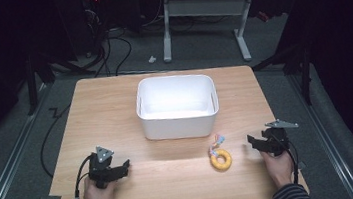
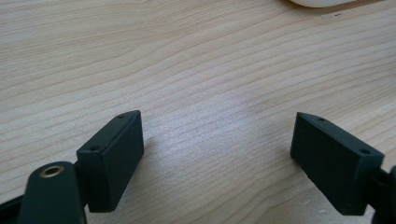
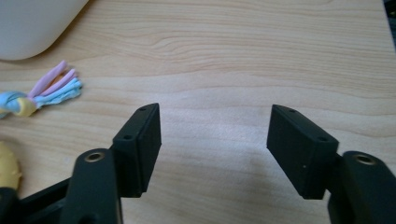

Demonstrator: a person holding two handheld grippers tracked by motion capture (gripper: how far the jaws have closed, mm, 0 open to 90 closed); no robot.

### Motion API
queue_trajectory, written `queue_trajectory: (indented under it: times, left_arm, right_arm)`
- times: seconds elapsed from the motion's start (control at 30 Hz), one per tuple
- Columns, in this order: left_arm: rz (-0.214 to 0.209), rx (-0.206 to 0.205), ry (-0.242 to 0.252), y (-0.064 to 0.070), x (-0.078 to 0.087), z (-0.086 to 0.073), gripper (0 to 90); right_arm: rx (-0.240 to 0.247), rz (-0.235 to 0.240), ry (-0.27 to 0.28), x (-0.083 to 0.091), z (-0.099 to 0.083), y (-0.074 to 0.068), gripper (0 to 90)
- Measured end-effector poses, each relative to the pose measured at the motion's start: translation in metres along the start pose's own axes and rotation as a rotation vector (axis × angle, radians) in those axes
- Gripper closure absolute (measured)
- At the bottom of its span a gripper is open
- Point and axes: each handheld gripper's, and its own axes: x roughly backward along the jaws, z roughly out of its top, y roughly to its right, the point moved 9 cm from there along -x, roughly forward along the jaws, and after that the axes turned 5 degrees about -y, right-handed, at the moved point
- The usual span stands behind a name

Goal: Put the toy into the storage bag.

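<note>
A yellow ring toy (image 1: 221,159) with a pink and blue tassel (image 1: 218,140) lies on the wooden table (image 1: 115,106), in front of the white bin (image 1: 177,106). The tassel (image 3: 56,87) and the ring's yellow edge (image 3: 8,172) show at the left of the right gripper view. My right gripper (image 1: 253,142) rests open just right of the ring, with only bare wood between its jaws (image 3: 215,140). Near the table's front left my left gripper (image 1: 124,165) is held open over bare wood (image 2: 217,144), with nothing between its jaws.
The white bin is empty and stands at the table's middle, its rim (image 2: 322,3) at the top edge of the left gripper view. Beyond the table are a desk frame (image 1: 202,13), cables and dark floor.
</note>
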Motion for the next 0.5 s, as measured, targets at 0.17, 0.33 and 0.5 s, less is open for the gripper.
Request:
queue_trajectory:
  times: [0.17,0.33,0.5]
  left_arm:
    - [0.0,0.0,0.0,0.0,0.0,0.0,17.7]
    - [0.001,-0.001,0.0,0.0,0.0,0.0,17.4]
    - [0.0,0.0,0.0,0.0,0.0,0.0,17.4]
  right_arm:
    - [0.029,0.015,-0.016,0.006,0.0,-0.003,42.4]
    - [0.051,0.034,0.0,0.014,0.004,-0.009,42.9]
    - [0.078,0.057,0.015,0.021,0.008,-0.016,45.0]
